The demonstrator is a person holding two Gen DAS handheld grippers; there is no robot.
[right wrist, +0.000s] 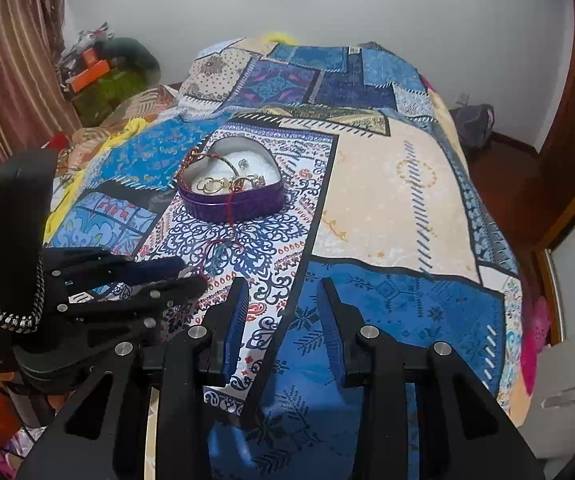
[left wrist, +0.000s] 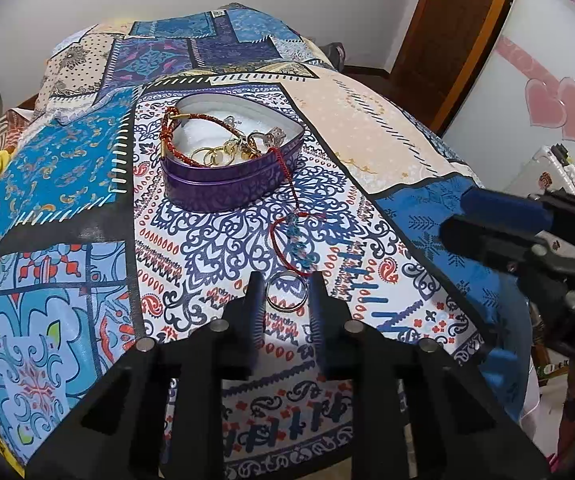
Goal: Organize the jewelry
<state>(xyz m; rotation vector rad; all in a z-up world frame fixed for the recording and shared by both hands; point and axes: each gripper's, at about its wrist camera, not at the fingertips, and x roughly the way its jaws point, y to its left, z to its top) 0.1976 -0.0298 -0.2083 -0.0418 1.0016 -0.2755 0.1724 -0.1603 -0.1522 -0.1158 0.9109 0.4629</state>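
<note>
A purple heart-shaped tin [left wrist: 231, 184] stands on the patterned bedspread [left wrist: 67, 160], holding gold rings, a red braided bracelet and other pieces. A red cord bracelet [left wrist: 287, 236] trails out of the tin onto the cloth. Just below it a silver ring [left wrist: 287, 292] lies flat, and my left gripper [left wrist: 287, 294] is shut on it, its pads against the ring's two sides. My right gripper [right wrist: 285, 292] hovers open over the blue patch with nothing between its fingers. In the left wrist view the right gripper [left wrist: 459, 218] is at the right. The right wrist view also shows the tin [right wrist: 231, 204] and the left gripper [right wrist: 193, 274].
The bed's right edge drops to a wooden floor where a dark bag [right wrist: 475, 124] lies. A striped curtain [right wrist: 11, 80] and cluttered boxes [right wrist: 91, 72] stand left of the bed. A white door with pink hearts [left wrist: 559, 108] is at the right.
</note>
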